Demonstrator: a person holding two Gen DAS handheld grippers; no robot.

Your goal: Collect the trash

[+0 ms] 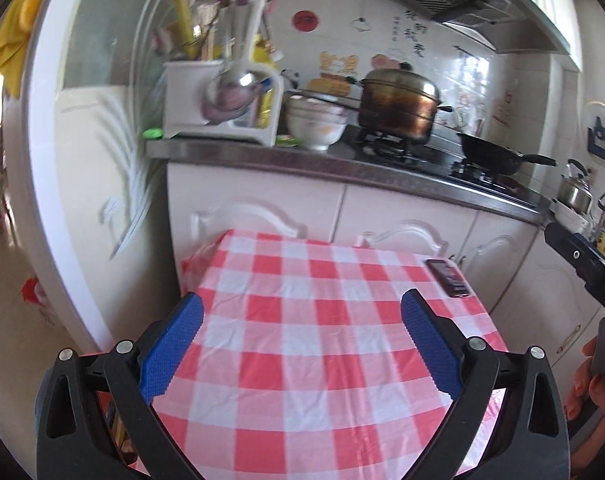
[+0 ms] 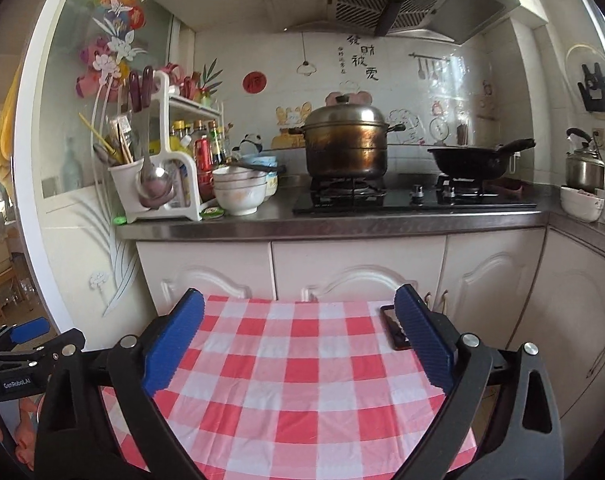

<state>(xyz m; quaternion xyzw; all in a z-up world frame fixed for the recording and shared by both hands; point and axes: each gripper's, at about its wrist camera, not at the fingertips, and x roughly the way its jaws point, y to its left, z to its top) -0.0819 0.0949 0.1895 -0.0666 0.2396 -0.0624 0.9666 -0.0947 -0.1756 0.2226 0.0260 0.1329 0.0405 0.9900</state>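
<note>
A red-and-white checked tablecloth (image 1: 302, 344) covers the table, a phone (image 1: 448, 278) near its far right corner.

Phone (image 2: 394, 330) partly hidden behind the right gripper's fingers (image 2: 422, 340); utensil rack (image 1: 222, 96) motion-blurred in left view; table (image 1: 302, 340) near edge cut off by frame

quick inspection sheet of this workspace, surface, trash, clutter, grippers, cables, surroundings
surface: small table under a red and white checked cloth, wrinkled.
job's things: no trash seen on the cloth.
clutter: dark phone flat near the far right corner.
grippers: left gripper open, empty; right gripper open, empty; both above the cloth.
cables: nothing seen.
surroundings: counter behind with steel pot, black wok, stacked bowls, utensil rack, kettle.
</note>
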